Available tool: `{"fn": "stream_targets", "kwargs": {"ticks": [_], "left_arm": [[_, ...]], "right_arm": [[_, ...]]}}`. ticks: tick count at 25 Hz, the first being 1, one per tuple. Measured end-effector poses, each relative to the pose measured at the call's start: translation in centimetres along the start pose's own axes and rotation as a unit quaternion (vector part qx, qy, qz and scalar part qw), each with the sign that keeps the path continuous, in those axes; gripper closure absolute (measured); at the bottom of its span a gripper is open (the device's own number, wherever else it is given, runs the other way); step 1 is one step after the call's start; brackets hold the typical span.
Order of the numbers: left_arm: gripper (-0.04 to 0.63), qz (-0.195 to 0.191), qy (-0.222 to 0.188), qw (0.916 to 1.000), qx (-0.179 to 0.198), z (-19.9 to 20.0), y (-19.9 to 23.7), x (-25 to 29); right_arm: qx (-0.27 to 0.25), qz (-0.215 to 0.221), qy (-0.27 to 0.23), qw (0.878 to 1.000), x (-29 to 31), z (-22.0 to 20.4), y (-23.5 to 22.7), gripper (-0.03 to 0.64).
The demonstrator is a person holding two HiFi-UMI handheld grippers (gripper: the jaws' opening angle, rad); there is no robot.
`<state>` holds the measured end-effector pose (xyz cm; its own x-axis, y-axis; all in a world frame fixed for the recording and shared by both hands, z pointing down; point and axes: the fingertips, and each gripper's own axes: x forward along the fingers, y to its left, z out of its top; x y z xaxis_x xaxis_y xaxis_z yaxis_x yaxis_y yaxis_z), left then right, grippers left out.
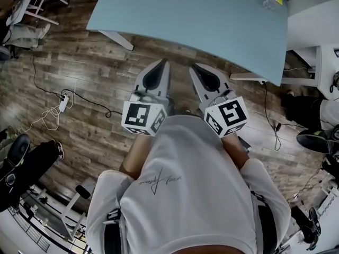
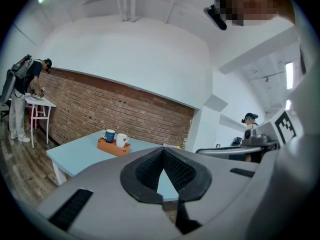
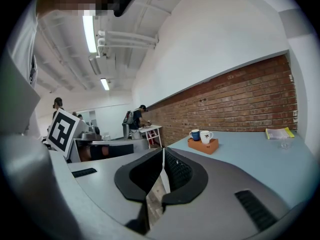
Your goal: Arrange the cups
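Over the wood floor (image 1: 79, 99), just short of the light-blue table (image 1: 212, 25), the left gripper (image 1: 163, 64) and right gripper (image 1: 194, 67) are held side by side and apart from each other. Each is seen with its jaws pressed together and nothing between them. Near the table's far edge, a blue cup (image 2: 109, 135) and a white cup (image 2: 121, 140) are stood upright, just beside each other, on an orange block (image 2: 113, 147), well apart from both grippers, with a brick wall (image 2: 115, 109) seen behind.
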<state>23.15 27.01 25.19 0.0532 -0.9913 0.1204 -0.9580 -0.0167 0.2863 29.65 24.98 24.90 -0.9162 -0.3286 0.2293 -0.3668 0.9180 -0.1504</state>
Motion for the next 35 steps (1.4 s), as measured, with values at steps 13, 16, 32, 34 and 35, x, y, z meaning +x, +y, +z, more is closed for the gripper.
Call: {"fn": "stream_targets", "kwargs": {"ticks": [13, 16, 32, 34, 35], "left_arm": [[0.588, -0.033, -0.014, 0.9993, 0.010, 3.3, 6.3, 1.5], [0.588, -0.036, -0.018, 0.9992, 0.010, 3.7, 7.2, 1.5], [0.588, -0.036, -0.004, 0.9993, -0.012, 3.6, 10.5, 3.7], [0.588, -0.032, -0.005, 0.9993, -0.021, 3.8, 11.0, 4.4], [0.588, -0.029, -0.007, 0.9992, -0.025, 4.0, 11.3, 4.7]], "right_arm": [[0.005, 0.007, -0.043, 0.999, 6.5, 3.0, 1.8, 0.595], [-0.001, 0.008, -0.038, 0.999, 7.4, 2.9, 2.2, 0.595], [0.002, 0.008, -0.031, 0.999, 11.3, 3.2, 0.8, 0.595], [0.005, 0.008, -0.027, 1.000, 11.9, 3.2, 0.3, 0.595], [0.007, 0.009, -0.025, 1.000, 12.2, 3.2, 0.0, 0.595]]}}
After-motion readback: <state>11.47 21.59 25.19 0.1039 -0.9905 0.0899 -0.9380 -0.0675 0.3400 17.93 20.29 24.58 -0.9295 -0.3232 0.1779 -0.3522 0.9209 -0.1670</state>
